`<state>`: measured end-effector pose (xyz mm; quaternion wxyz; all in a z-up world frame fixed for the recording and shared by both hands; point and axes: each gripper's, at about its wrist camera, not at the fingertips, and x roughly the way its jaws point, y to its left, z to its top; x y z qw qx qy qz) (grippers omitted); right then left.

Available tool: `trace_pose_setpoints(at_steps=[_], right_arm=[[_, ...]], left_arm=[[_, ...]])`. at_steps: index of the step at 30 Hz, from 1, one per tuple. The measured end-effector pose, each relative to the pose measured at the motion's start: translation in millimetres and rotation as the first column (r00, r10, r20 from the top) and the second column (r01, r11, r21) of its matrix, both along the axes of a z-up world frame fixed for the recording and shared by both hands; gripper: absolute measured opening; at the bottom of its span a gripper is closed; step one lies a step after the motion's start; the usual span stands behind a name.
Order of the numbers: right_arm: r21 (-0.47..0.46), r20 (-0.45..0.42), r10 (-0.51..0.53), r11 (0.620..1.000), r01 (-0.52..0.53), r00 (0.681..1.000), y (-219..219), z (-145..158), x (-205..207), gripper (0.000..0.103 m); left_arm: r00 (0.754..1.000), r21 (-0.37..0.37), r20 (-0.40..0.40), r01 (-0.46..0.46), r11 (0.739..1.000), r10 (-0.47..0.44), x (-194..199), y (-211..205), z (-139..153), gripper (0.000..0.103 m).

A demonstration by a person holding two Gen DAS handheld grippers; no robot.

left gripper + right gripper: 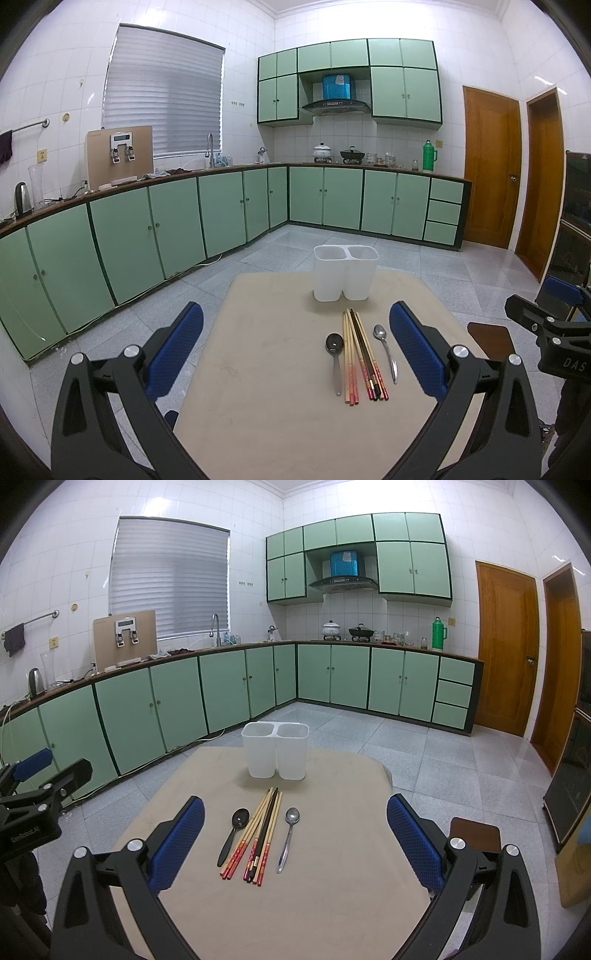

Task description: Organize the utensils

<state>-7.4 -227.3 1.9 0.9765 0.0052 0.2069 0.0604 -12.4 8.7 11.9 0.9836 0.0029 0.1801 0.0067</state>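
At the centre of both views, the beige bench (280, 369) carries a white two-compartment holder (345, 272), chopsticks (364, 356) below it, a black spoon (335, 349) left, a silver spoon (386, 352) right. Left gripper (295, 350) and right gripper (295, 843) jaws gape wide, holding nothing.

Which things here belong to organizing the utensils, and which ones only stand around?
For the job:
white two-compartment plastic holder
dark spoon
shiny metal spoon
bundle of wooden chopsticks with red ends

Just around:
beige table
green thermos flask on the counter
steel kettle
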Motion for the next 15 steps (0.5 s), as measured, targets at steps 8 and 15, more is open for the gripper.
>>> trace_pose_setpoints(at_steps=[8, 15], right_arm=[[0.001, -0.003, -0.001, 1.000, 0.001, 1.000, 1.7, -2.5, 1.3, 0.097], [-0.005, -0.007, 0.003, 1.000, -0.003, 1.000, 2.9, -4.9, 2.6, 0.097]], left_arm=[[1.000, -0.001, -0.006, -0.004, 1.000, 0.004, 1.0, 4.6, -4.4, 0.098], [1.000, 0.000, -0.009, -0.004, 1.000, 0.004, 2.9, 5.2, -7.1, 0.098]])
